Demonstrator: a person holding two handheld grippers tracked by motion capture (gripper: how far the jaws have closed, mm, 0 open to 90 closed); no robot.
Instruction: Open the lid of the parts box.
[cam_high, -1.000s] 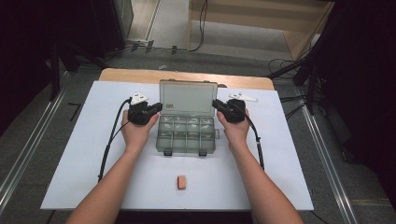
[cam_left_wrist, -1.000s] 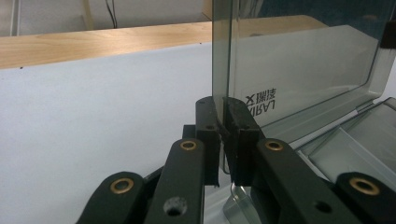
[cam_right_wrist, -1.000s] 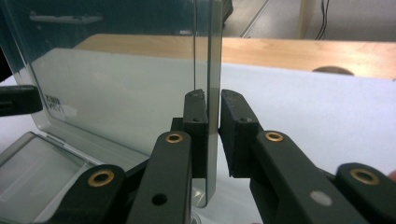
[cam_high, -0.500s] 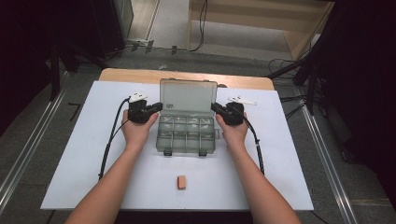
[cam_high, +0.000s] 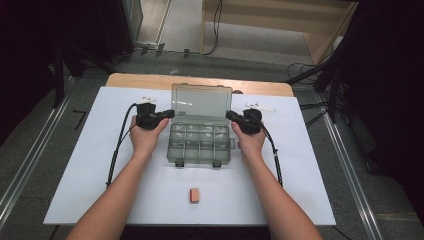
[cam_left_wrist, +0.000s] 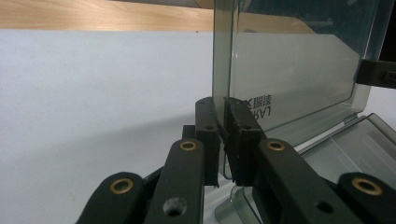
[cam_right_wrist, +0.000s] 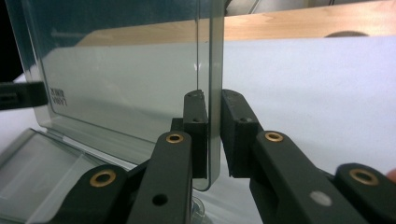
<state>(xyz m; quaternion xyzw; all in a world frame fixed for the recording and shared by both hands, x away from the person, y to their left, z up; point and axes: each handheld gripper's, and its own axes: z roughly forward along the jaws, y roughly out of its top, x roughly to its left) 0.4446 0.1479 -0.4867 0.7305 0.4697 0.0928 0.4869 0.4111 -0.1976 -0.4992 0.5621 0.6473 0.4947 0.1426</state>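
Counter (cam_high: 90, 165): white-topped, wooden far edge.
Compartment box (cam_high: 200, 144): clear grey plastic, centre of counter, latches toward the person.
Lid (cam_high: 201, 104): raised upright at the box's far side.
Left gripper (cam_high: 171, 114): fingers (cam_left_wrist: 208, 130) clamped on the lid's left edge.
Right gripper (cam_high: 230, 115): fingers (cam_right_wrist: 195, 133) clamped on the lid's right edge.
Small orange block (cam_high: 194, 195): near edge, well apart from the box.

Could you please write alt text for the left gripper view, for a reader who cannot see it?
The left gripper clamps its two black jaws on the side edge of the upright clear lid of a plastic box. Behind lies a white table.
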